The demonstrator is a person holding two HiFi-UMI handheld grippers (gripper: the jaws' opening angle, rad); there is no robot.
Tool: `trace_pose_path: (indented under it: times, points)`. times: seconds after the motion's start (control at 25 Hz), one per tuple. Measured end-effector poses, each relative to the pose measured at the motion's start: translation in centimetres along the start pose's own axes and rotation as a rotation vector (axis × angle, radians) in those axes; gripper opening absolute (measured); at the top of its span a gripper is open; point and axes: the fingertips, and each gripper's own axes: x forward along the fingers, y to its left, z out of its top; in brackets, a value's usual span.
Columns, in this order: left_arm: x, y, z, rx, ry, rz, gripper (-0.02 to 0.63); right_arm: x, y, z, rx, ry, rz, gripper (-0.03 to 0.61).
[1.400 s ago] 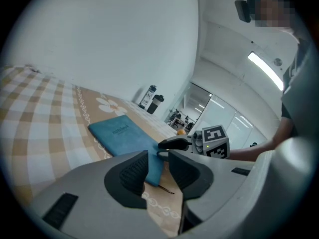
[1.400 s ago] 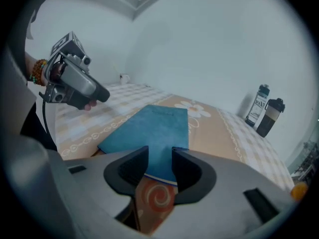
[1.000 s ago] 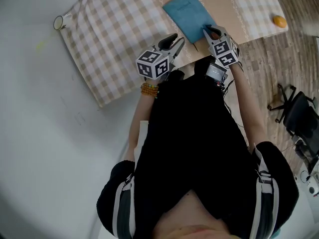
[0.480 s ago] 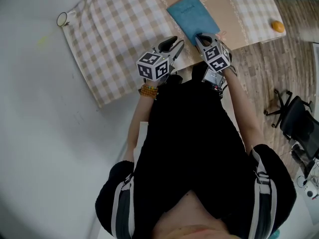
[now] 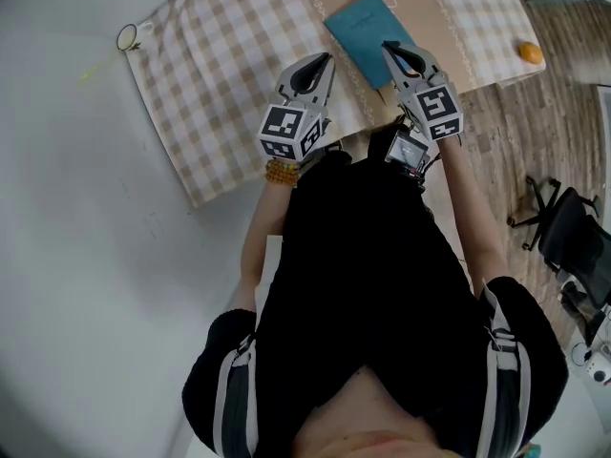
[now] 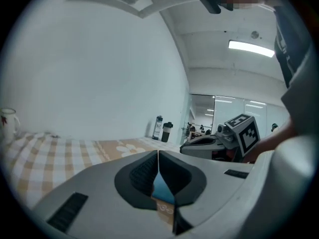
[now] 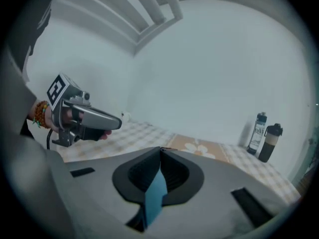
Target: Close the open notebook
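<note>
No readable text anywhere. The notebook (image 5: 366,25) has a small print on its blue cover, too small to read. The bottle (image 7: 257,132) at the far desk edge has a label that is also illegible. The marker cube (image 5: 287,130) shows only black-and-white squares.

The notebook is closed and lies flat on the tan flowered strip of the checked cloth (image 5: 220,74) on the desk, far side, right of centre. Its near right corner is hidden behind my right tongs (image 7: 160,149), and the desk's far edge is cut off.

Left tongs (image 6: 158,153) have just been closing; the tips now meet with nothing between them. Right tongs are clenched and empty. Blue shows only through the gap behind each pair of tips.

Versus a second ago, the left tongs were spread and the right tips sat at the notebook's near edge. Both pairs now reach farther across the desk. The mug (image 5: 128,37) at the far left corner is unchanged.
</note>
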Motion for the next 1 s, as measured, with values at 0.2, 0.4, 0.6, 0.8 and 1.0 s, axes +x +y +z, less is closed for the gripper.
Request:
trace_pose_path:
  times: [0.2,0.4,0.6,0.8,1.0]
  points:
    - [-2.2,-0.6,7.3,0.134,-0.174,0.086,0.005,-2.2,0.5,7.0,-0.019,-0.168,-0.021,0.002]
    - [-4.2,-1.6,12.8,0.265,-0.292,0.163,0.005,-4.1,1.6,12.1,-0.063,-0.311,-0.046,0.002]
    - [-4.9,-2.4,14.3,0.336,-0.343,0.204,0.005,-5.3,1.9,14.2,-0.095,-0.386,-0.115,0.002]
    - [-5.2,-2.8,13.9,0.353,-0.366,0.233,0.005,-5.3,2.0,13.2,-0.085,-0.377,-0.157,0.002]
    - [-5.1,-2.8,12.0,0.351,-0.341,0.243,0.005,-5.4,2.2,11.5,-0.043,-0.356,-0.172,0.002]
